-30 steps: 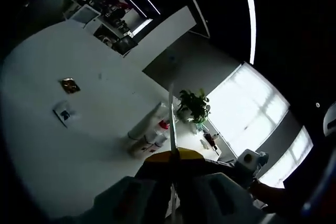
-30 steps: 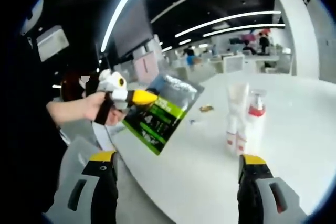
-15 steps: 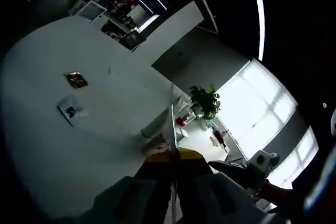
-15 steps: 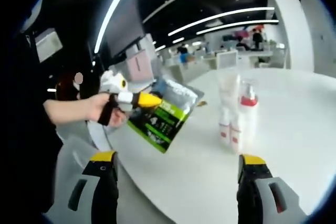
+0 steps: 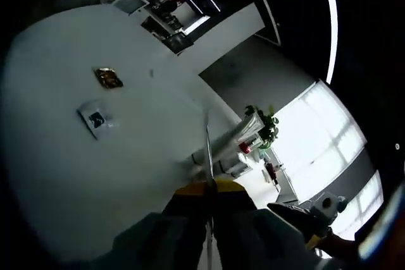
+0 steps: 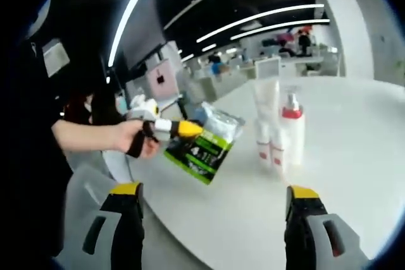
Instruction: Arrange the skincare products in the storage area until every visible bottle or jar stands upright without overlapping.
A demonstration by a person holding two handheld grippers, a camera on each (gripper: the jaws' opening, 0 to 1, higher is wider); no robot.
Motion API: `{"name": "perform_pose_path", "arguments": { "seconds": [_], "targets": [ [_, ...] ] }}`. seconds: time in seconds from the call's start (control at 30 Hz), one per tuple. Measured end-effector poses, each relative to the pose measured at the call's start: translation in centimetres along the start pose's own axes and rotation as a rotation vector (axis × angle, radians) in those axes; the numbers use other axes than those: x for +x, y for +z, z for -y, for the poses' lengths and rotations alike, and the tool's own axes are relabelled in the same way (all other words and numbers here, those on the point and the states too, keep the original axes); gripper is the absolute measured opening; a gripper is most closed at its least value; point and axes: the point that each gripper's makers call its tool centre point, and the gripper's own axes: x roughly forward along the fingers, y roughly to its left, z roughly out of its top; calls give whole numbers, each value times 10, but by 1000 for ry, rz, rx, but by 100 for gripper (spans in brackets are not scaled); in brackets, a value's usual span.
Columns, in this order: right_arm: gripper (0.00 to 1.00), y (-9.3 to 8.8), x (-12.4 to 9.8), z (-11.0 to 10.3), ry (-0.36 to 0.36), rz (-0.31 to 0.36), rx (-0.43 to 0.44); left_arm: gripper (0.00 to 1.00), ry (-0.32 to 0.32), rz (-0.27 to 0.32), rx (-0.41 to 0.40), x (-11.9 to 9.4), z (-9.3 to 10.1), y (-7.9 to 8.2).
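Note:
A green and black sachet [image 6: 201, 148] hangs just above the white table's near edge, and my left gripper [image 6: 183, 129], held by a person's hand, is shut on its upper corner. In the left gripper view the same sachet [image 5: 207, 150] is seen edge-on as a thin line rising from my shut jaws [image 5: 209, 186]. Two white tubes [image 6: 262, 121] and a pump bottle with a red collar [image 6: 292, 132] stand upright close together on the table, to the right of the sachet. My right gripper [image 6: 215, 219] is open, low and short of them, holding nothing.
The round white table [image 6: 342, 156] stretches far behind the bottles. Farther off on the table [image 5: 57, 175] lie a small brown packet [image 5: 109, 78] and a white packet with a dark print [image 5: 96, 119]. A potted plant [image 5: 264, 123] stands beyond the bottles [image 5: 231, 150].
The left gripper has carried the sachet lower, towards the table's edge. Both views have shifted with the hands; the bottles stay upright.

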Motion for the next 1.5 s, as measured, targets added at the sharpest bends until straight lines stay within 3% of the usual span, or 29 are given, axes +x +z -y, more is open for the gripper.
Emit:
{"name": "perform_pose_path", "arguments": {
  "seconds": [0.9, 1.27, 1.5],
  "targets": [
    [94, -3, 1, 5, -12, -6, 18, 4, 84, -27, -62, 42, -44, -4],
    [94, -4, 1, 6, -17, -8, 26, 4, 101, 2, -108, 56, -55, 0],
    [94, -6, 2, 8, -19, -14, 32, 4, 100, -27, -96, 64, -58, 2]
  ]
}}
